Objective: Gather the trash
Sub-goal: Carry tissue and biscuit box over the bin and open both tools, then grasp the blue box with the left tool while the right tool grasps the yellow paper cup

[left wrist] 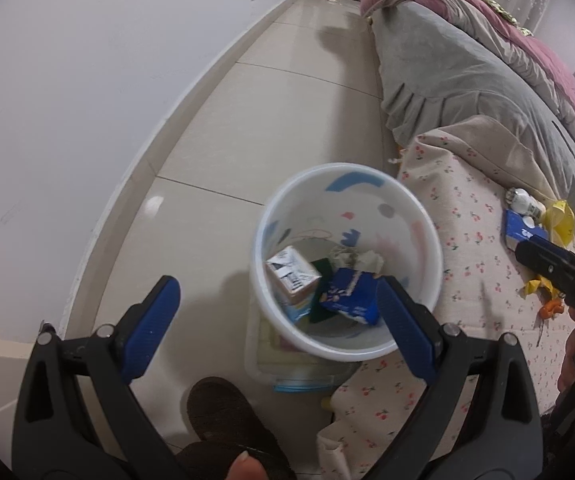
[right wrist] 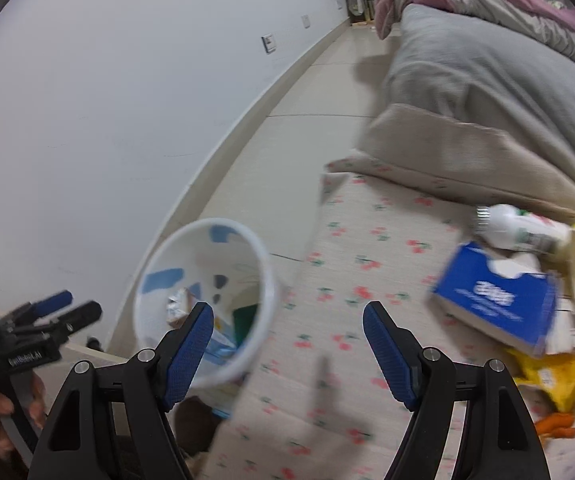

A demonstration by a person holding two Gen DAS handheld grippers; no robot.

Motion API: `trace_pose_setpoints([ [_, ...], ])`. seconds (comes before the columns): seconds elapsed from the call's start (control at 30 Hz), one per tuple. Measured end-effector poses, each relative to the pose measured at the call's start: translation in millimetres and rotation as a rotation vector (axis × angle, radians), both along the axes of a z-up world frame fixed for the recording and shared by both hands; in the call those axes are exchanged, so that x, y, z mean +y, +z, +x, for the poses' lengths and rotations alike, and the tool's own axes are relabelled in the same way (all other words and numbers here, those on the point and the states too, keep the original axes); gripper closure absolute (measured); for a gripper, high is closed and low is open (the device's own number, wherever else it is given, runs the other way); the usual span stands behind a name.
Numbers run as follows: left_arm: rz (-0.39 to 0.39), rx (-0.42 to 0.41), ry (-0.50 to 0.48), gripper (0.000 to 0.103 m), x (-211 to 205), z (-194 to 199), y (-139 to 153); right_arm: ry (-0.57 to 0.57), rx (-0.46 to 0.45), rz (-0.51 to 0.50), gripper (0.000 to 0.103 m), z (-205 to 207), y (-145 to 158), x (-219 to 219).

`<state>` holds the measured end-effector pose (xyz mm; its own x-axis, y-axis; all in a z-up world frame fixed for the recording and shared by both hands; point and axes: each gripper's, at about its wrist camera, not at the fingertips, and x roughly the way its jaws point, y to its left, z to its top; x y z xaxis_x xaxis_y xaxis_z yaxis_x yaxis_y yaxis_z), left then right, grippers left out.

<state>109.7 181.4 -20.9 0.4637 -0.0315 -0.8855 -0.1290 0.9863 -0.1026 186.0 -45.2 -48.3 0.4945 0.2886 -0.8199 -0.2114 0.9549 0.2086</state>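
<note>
Blue carton (right wrist: 495, 300) right on bed: light, stiff, crushable; pinch across narrow sides. Both grippers (right wrist: 287, 344) (left wrist: 275, 312) spread, empty.

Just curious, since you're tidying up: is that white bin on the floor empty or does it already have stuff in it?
Partly filled: the white bin holds cartons and crumpled paper at its bottom.

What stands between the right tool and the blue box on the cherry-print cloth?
Nothing visible. The right tool is open and empty, with only bare cloth between it and the blue box. A white bottle lies behind the box, not in the way.
</note>
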Motion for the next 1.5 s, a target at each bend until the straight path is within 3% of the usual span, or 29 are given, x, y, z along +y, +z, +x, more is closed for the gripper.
trace_pose_setpoints([
  [0.6,-0.038,0.012,-0.117,0.005,-94,36,14,-0.233,-0.062,-0.142,0.023,-7,44,-156],
  [0.93,-0.067,0.038,-0.167,0.005,-146,61,11,-0.356,-0.016,-0.173,0.023,1,35,-233],
  [1.4,-0.145,0.113,-0.19,0.005,-213,84,-8,-0.369,0.05,-0.184,0.024,24,0,-258],
  [1.5,-0.159,0.127,-0.192,0.005,-224,85,-10,-0.366,0.063,-0.177,0.035,28,-6,-260],
])
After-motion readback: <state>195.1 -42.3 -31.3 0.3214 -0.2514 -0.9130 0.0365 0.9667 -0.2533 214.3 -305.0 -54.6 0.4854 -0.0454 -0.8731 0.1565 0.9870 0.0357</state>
